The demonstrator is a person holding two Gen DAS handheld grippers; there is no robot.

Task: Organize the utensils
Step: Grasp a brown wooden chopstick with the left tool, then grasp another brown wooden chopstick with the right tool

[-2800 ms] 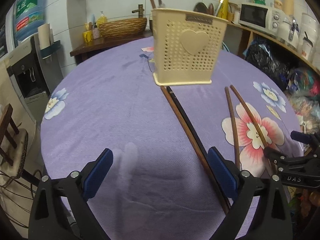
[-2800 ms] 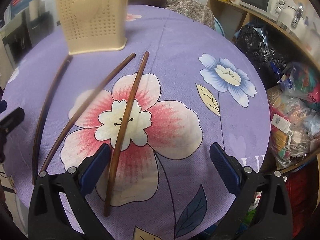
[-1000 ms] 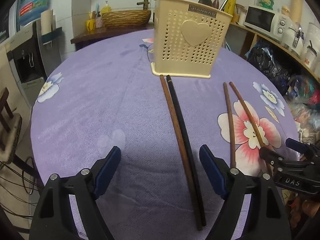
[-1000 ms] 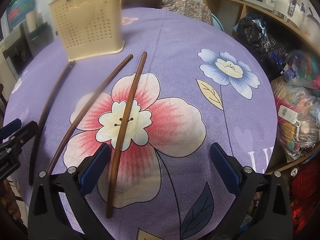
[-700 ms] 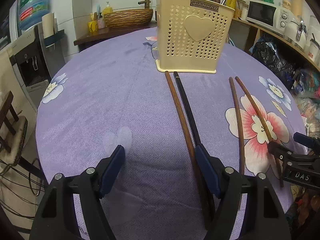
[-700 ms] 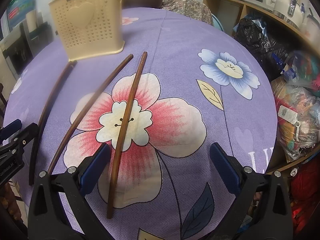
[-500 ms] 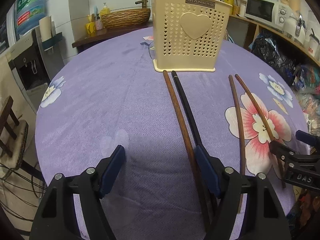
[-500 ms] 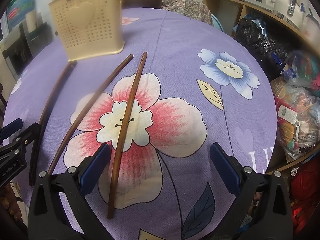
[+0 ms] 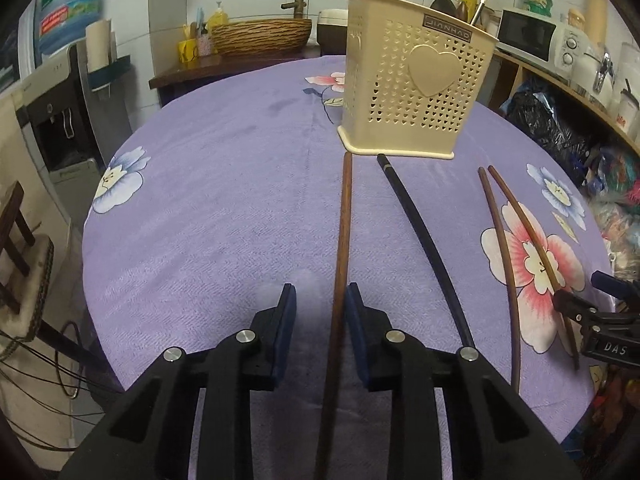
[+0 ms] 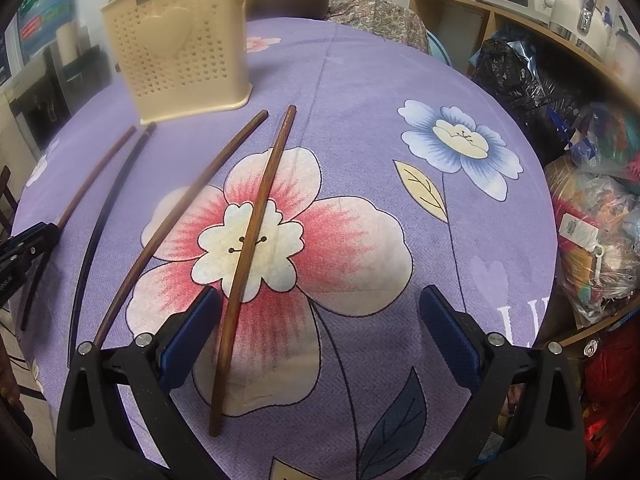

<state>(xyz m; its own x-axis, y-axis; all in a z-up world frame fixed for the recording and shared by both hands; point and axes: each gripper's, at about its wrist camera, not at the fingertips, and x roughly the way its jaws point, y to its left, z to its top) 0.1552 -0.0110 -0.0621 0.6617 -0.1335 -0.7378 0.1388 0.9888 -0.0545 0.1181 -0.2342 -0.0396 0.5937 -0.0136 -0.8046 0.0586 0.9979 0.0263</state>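
Observation:
A cream perforated utensil holder (image 9: pixel 416 84) with a heart stands on the purple flowered tablecloth; it also shows in the right wrist view (image 10: pixel 176 48). A brown chopstick (image 9: pixel 343 240) lies between the pads of my left gripper (image 9: pixel 320 312), whose jaws are narrowed around it with a gap still showing on the left. A black chopstick (image 9: pixel 424 240) lies to its right. Two more brown chopsticks (image 9: pixel 520 240) lie on the red flower. My right gripper (image 10: pixel 316 320) is open; one brown chopstick (image 10: pixel 256 248) runs just inside its left pad, another (image 10: pixel 180 224) lies outside it.
A wicker basket (image 9: pixel 260 36) and bottles stand on a side counter behind. A microwave (image 9: pixel 532 36) and appliances fill shelves at right, with bags (image 10: pixel 592 216) beside the table edge. A water dispenser (image 9: pixel 60 92) and a chair (image 9: pixel 20 256) stand at left.
My left gripper has closed from wide open to narrow around the brown chopstick, which is now apart from the black one. My right gripper has barely moved and stays open.

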